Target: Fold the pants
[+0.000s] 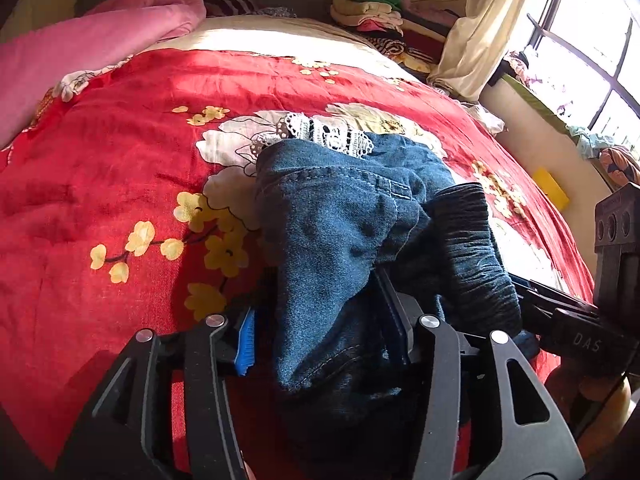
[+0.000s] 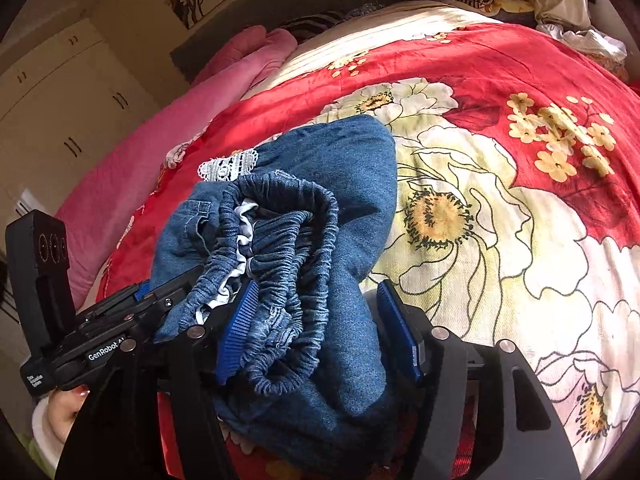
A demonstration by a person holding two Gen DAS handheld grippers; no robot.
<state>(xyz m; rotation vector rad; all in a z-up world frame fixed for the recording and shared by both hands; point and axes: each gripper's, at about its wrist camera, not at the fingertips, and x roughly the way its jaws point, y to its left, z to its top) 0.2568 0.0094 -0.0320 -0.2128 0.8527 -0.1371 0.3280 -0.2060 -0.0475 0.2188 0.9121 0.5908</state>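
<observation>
Straddling jeans (image 1: pixel 340 232): left hand-held gripper (image 1: pixel 324 332) spread; right hand-held gripper (image 2: pixel 320 328) spread, pads loose.

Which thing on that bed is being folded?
Look at the red flowered bedspread. Bunched near its middle are the denim pants, between both claws. Unlike the pink blanket beside them, they're blue with white lace trim.

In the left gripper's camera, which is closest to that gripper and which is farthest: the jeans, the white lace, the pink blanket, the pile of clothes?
From the left gripper:
1. Jeans, lying right between its fingers.
2. White lace, just past the jeans, at their far end.
3. Pink blanket, far left side of the bed.
4. Pile of clothes, at the back by the curtain.
</observation>
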